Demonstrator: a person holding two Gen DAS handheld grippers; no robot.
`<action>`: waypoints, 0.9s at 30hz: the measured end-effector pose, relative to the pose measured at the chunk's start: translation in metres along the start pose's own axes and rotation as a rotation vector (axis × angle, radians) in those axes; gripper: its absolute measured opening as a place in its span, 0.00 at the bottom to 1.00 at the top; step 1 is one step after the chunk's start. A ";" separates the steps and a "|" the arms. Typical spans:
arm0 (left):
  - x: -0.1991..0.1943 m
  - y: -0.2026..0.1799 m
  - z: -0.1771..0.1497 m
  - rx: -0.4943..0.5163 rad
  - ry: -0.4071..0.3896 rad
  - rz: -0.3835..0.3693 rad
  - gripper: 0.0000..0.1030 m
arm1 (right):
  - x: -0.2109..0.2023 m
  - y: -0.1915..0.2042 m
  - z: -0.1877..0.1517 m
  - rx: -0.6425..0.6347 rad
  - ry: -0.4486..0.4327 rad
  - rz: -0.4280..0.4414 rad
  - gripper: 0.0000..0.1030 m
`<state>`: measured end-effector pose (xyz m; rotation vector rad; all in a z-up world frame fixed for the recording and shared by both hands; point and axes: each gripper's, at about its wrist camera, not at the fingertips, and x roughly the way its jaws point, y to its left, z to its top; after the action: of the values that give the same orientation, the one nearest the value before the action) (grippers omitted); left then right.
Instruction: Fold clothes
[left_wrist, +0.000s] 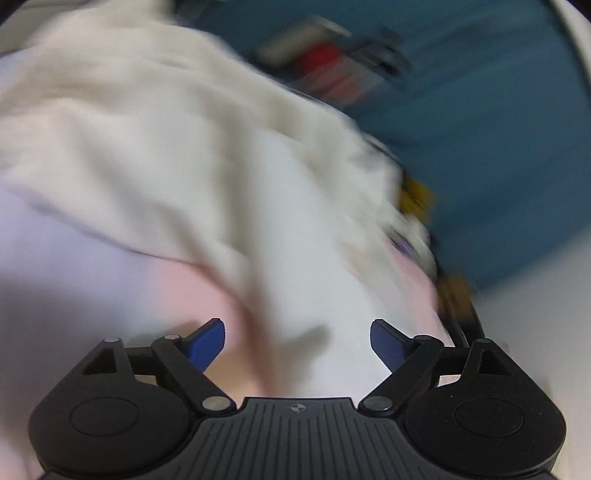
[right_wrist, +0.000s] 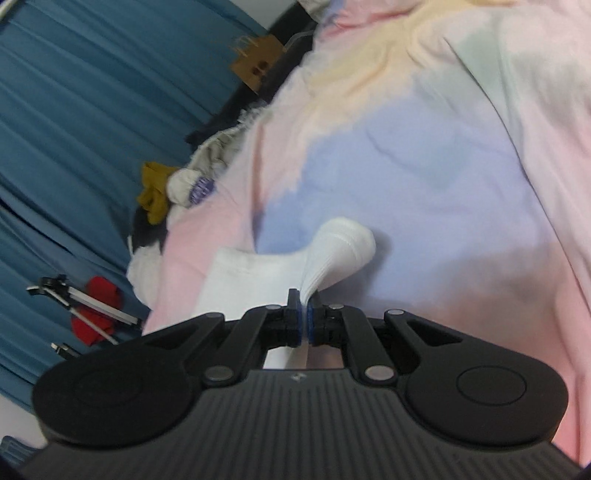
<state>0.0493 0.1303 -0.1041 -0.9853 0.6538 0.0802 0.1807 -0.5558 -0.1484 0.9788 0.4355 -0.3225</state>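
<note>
White sock fabric (right_wrist: 332, 251) is pinched between the closed blue pads of the right tool (right_wrist: 303, 321), its bunched end lifted above a pastel tie-dye garment (right_wrist: 424, 166) spread beneath. Beside that garment's far edge lie a mustard cloth (right_wrist: 153, 195) and a small white bundle (right_wrist: 184, 186), with a blue curtain (right_wrist: 92, 110) behind. The left tool (left_wrist: 297, 341) stands wide apart, gripping nothing, over a blurred cream garment (left_wrist: 166, 129) lying on the pastel cloth.
</note>
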 end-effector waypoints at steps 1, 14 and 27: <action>-0.001 0.012 0.007 -0.064 -0.025 0.030 0.85 | 0.004 0.005 0.002 -0.023 -0.013 0.002 0.06; -0.006 0.080 0.060 -0.525 -0.242 0.061 0.10 | 0.022 -0.006 0.029 -0.003 -0.126 0.045 0.06; -0.133 0.062 0.095 -0.172 -0.213 0.215 0.08 | -0.028 0.001 0.032 -0.052 -0.228 0.020 0.05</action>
<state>-0.0347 0.2704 -0.0416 -1.0519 0.5605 0.4309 0.1638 -0.5806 -0.1181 0.8831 0.2254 -0.3977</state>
